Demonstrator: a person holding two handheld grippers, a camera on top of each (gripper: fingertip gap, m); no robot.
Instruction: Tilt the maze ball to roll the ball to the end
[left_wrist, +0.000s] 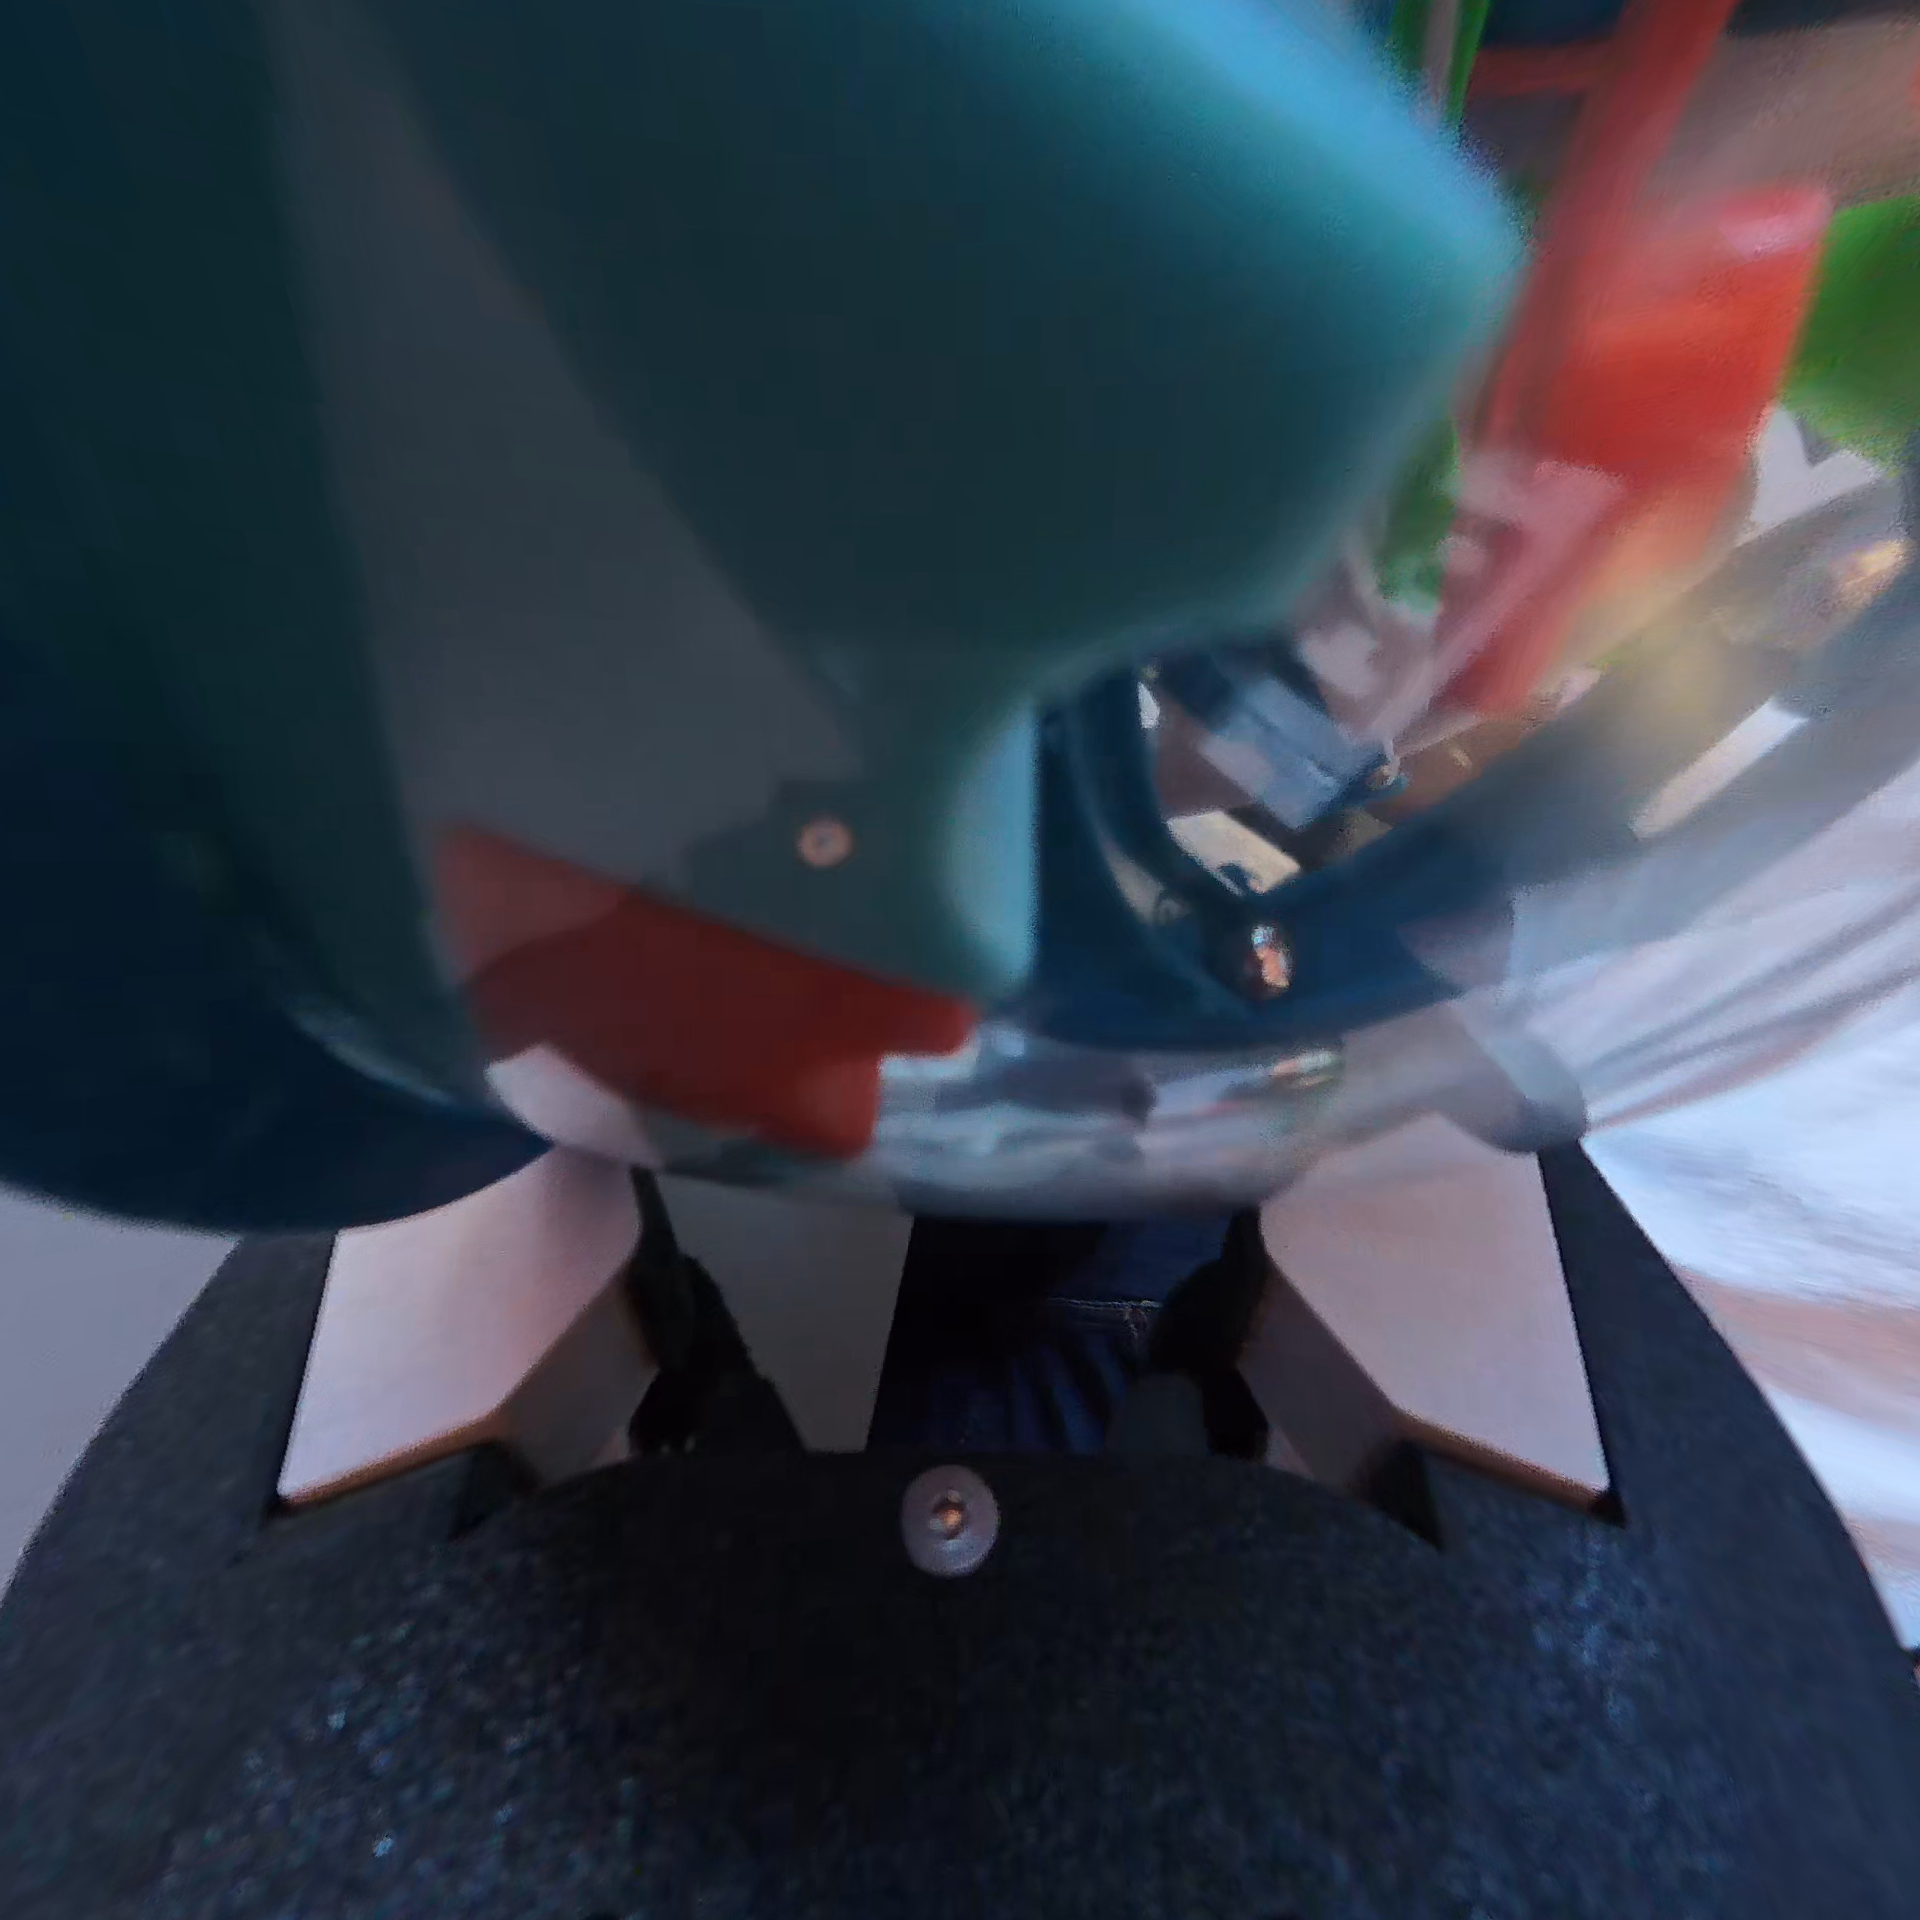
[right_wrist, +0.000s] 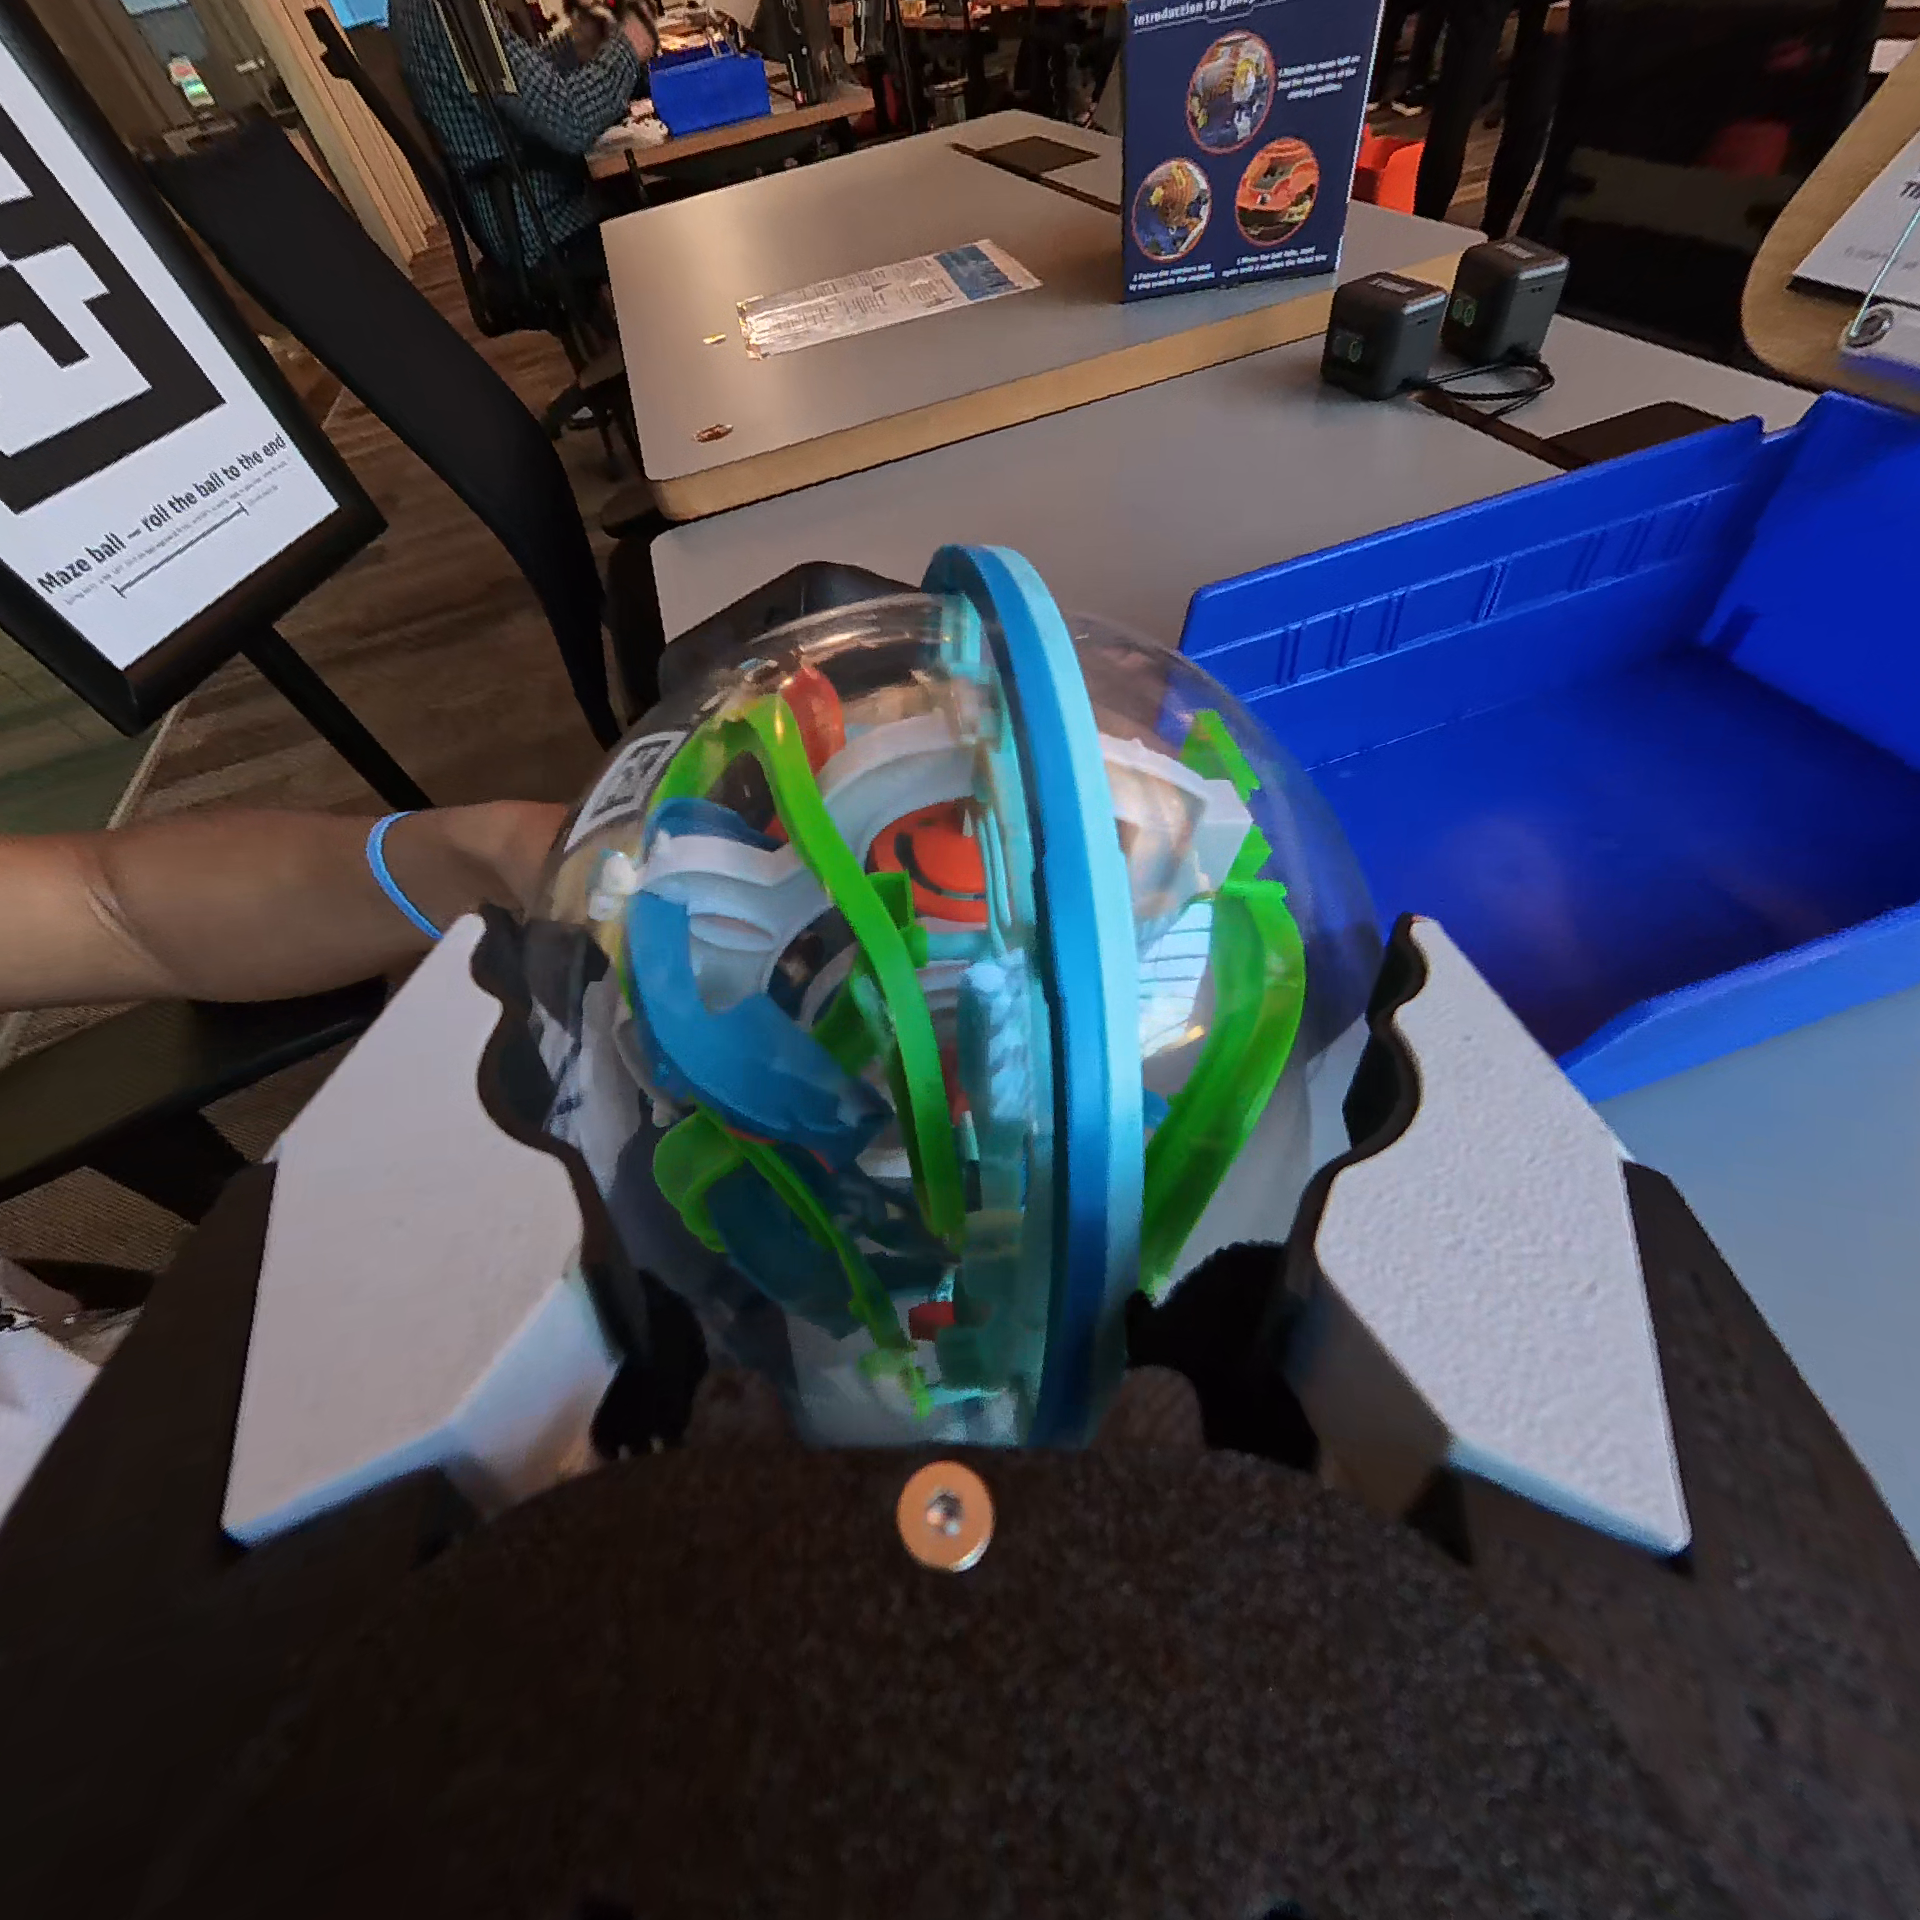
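The maze ball (right_wrist: 935, 987) is a clear sphere with a blue ring around its middle and green, blue, white and orange tracks inside. My right gripper (right_wrist: 940, 997) is shut on it, one white finger on each side, and holds it above the grey table. In the left wrist view the maze ball (left_wrist: 831, 520) fills the frame, blurred and very close. My left gripper (left_wrist: 956, 1174) clamps its far side, with the sphere wedged between the pale fingers (left_wrist: 468, 1351). I cannot pick out the small ball inside.
A blue plastic bin (right_wrist: 1621, 790) stands right of the ball on the grey table (right_wrist: 1766, 1195). A person's forearm with a blue wristband (right_wrist: 260, 894) reaches in from the left. A sign on a black stand (right_wrist: 156, 416) is at the left. Another table (right_wrist: 883, 343) with a folded card and two small black boxes is behind.
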